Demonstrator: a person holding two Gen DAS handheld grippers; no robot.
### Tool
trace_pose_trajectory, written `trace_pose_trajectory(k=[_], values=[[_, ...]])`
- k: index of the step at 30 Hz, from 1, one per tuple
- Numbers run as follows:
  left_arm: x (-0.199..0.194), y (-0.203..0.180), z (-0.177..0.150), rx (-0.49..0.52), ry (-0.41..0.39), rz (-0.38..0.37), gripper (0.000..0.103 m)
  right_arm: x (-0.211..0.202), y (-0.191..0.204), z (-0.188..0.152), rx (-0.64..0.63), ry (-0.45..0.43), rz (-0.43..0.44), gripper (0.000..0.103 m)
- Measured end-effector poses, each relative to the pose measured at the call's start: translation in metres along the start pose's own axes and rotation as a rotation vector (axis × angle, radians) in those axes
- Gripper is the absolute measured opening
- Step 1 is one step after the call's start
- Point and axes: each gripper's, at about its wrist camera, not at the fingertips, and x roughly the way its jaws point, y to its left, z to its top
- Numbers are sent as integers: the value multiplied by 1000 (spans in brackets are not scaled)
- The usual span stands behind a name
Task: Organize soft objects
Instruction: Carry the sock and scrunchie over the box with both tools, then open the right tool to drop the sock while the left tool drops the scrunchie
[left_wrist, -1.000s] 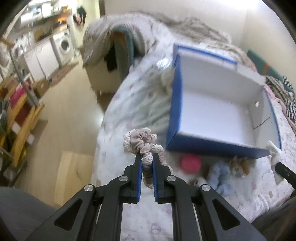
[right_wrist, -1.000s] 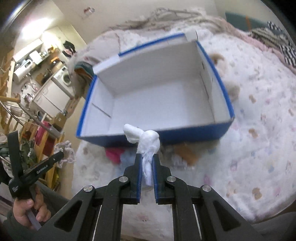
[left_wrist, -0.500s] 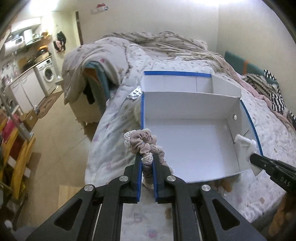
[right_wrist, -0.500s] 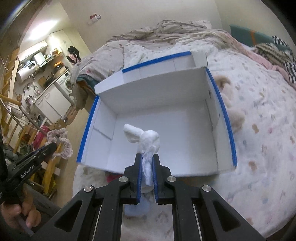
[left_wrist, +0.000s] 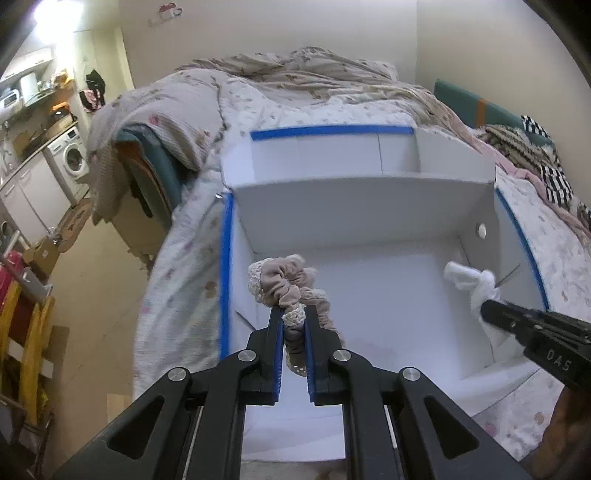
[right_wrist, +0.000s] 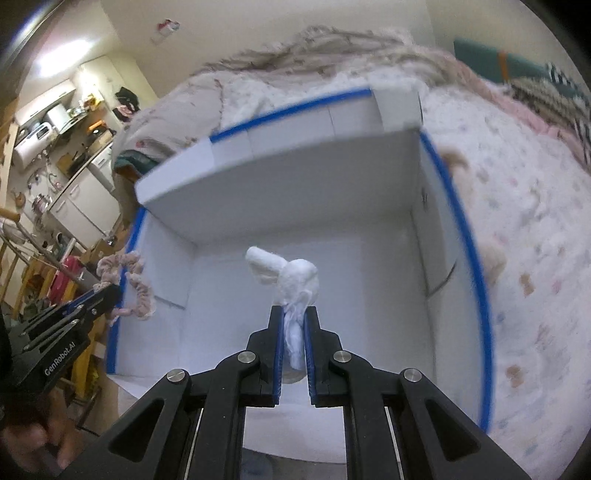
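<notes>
Both fingers (left_wrist: 275, 328) partly hiding scrunchie (left_wrist: 286, 286)

Bed (left_wrist: 546, 236) fills most of both views, white sheet with small pastel print. Rumpled beige quilt (left_wrist: 306, 70) heaped at 12 o'clock, draping over the bed edge toward 10. Teal cushion with orange stripe (left_wrist: 476, 107) at 2 o'clock against the wall; black-and-white striped fabric (left_wrist: 554, 177) just below it. Kitchen area at 9–10 o'clock: washing machine (left_wrist: 74, 162), white cabinets (right_wrist: 83, 206), cluttered counter above. Cardboard boxes (left_wrist: 55, 240) on the floor at 9. Yellow wooden frame (left_wrist: 26, 354) at 8 o'clock.
</notes>
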Motion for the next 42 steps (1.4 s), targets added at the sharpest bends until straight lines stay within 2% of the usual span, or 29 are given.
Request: trace_pose_trajectory(k=[4,8,14,20,26,36,39,41,42], values=[[21,-5,-7,-12,50,-8,10,20,0,-7,7,55,-31,12],[32,-11,-8,22,54,3,10,31,3,-7,-29,78,-39,12],[50,-14,-13,34,98,-18,10,48,0,-6,-38,133,-65,12],[63,-8,-15,-21,149,-35,10,60,-7,-8,-30,182,-88,12],[65,-7,-15,-17,136,-24,10,63,-9,-9,-36,198,-121,12],[59,-12,-19,6,122,-17,10,59,-9,-9,-15,190,-95,14],[59,-12,-18,6,124,-13,11,53,-11,-6,-13,172,-79,33],[60,-11,-18,0,131,-16,11,49,-11,-5,-11,152,-83,73],[61,-11,-18,-3,135,-19,11,46,-11,-4,-9,137,-82,76]])
